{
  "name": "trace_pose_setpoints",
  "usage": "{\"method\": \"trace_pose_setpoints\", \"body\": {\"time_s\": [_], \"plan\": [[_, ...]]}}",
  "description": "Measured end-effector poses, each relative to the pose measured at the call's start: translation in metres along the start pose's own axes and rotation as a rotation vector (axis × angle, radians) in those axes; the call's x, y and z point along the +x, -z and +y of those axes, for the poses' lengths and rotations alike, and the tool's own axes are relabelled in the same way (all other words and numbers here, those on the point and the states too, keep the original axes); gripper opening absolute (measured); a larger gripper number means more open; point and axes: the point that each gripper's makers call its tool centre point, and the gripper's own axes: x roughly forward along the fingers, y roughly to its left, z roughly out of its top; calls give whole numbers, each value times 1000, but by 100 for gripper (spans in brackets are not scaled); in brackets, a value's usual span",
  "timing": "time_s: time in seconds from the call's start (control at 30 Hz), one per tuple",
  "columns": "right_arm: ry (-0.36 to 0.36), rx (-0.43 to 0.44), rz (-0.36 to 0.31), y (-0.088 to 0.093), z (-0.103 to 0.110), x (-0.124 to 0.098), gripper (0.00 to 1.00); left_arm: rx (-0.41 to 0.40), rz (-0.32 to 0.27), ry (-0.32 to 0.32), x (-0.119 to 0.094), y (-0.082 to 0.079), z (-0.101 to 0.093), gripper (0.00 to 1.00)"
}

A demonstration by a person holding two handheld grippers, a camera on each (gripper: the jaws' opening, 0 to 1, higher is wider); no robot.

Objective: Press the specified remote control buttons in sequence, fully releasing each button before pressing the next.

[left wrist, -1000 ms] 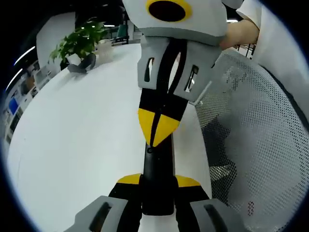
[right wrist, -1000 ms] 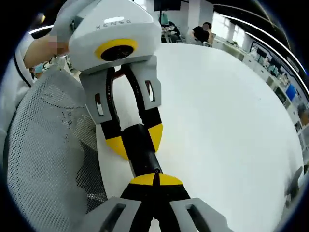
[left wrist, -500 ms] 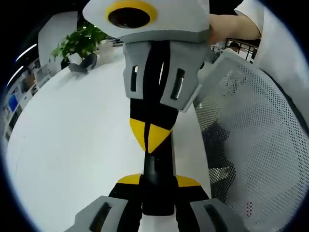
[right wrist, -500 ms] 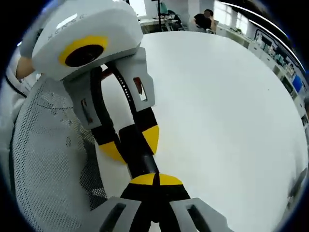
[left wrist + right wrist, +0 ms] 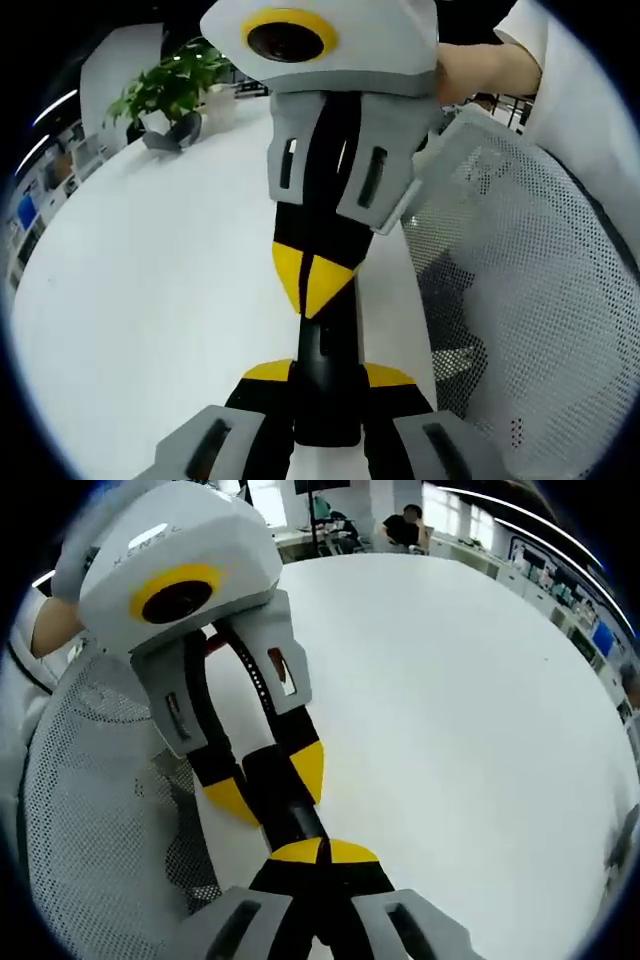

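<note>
Left gripper (image 5: 325,375): grey plastic jaw arms with slotted cut-outs at the bottom of the left gripper view; black inner sections; yellow tips. Right gripper (image 5: 320,852): same build in the right gripper view; grey slotted arms, black links, yellow tips meeting at a centre seam. In each view the other gripper comes in from above: pale grey rounded housing with a yellow ring on its face; grey arms with narrow rectangular slots; black-and-yellow fingers; embossed lettering on the housing top, too blurred to read. Person's sleeve (image 5: 585,90): white short sleeve; hand (image 5: 480,70) on the housing.
</note>
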Motion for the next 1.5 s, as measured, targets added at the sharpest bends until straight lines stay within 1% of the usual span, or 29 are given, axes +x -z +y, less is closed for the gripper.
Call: {"method": "trace_pose_setpoints", "body": {"time_s": [0.03, 0.07, 0.1, 0.13, 0.17, 0.2, 0.23, 0.27, 0.33, 0.4, 0.5, 0.53, 0.6, 0.63, 0.73, 0.8, 0.87, 0.9, 0.93, 1.0, 1.07, 1.1, 1.13, 1.2, 1.23, 1.37, 1.47, 1.5], "plan": [[-25, -9, -10, -2, 6, 0, 0, 0, 0, 0, 0, 0, 0, 24], [-32, -7, -20, -4, 9, -1, 0, -1, 0, 0, 0, 0, 0, 24], [-34, -41, -24, -7, 15, 0, 0, -2, 0, -1, 0, 0, 0, 24], [-35, -59, -18, -7, 15, 0, 0, -4, -1, -1, 0, 0, 0, 24], [-25, -104, 14, -3, 16, 2, 0, -5, -3, -2, 0, 0, 0, 24], [-7, -128, 43, 1, 14, 2, 0, -7, -4, -4, 0, 0, 0, 24], [-6, -150, 25, -3, 15, 2, 0, -7, -6, -4, 0, 0, 0, 24], [-2, -137, 33, -2, 16, 3, 0, -12, -10, -7, 0, 0, 0, 24], [15, -171, 44, -2, 15, 4, 0, -11, -15, -11, 0, 0, 0, 24], [18, -175, 47, -2, 14, 4, 0, -11, -19, -14, 0, 0, 0, 24], [26, -158, 44, -3, 11, 5, 0, -8, -17, -14, 0, 0, 0, 24], [41, -167, 41, -5, 10, 6, 0, -8, -16, -13, 0, 0, 0, 24], [59, -218, 65, -5, 11, 6, 0, -8, -15, -9, 0, 0, 0, 24], [62, -218, 64, -5, 11, 7, 0, -7, -15, -8, 0, 0, 0, 24], [54, -180, 36, -5, 9, 5, 0, -6, -16, -9, 0, 0, 0, 24], [39, -170, 23, -4, 10, 4, 0, -5, -17, -9, 0, 0, 0, 24], [33, -235, 25, -5, 12, 4, 0, -7, -19, -9, 0, 0, 0, 24], [30, -304, 45, -5, 13, 4, 0, -7, -20, -10, 0, 0, 0, 24], [26, -331, 54, -5, 14, 4, 0, -7, -19, -10, 0, 0, 0, 24], [18, -361, 65, -5, 16, 5, 0, -8, -20, -11, 0, 0, 0, 24], [9, -363, 57, -6, 17, 6, 0, -10, -25, -11, 0, 1, 0, 24], [8, -378, 56, -6, 17, 6, 0, -12, -28, -11, 0, 1, 0, 24], [14, -412, 62, -6, 16, 7, 0, -13, -31, -11, 0, 1, 0, 24], [18, -433, 75, -5, 16, 7, 0, -13, -34, -11, 0, 1, 0, 24], [25, -465, 82, -6, 16, 8, 0, -13, -36, -11, 0, 0, 0, 24], [48, -462, 88, -6, 15, 9, 0, -14, -35, -11, 0, 0, 0, 24], [64, -450, 76, -6, 14, 8, 0, -12, -34, -11, 0, 0, 0, 24], [71, -424, 61, -7, 14, 8, 0, -11, -35, -11, 0, 0, 0, 24]]}}
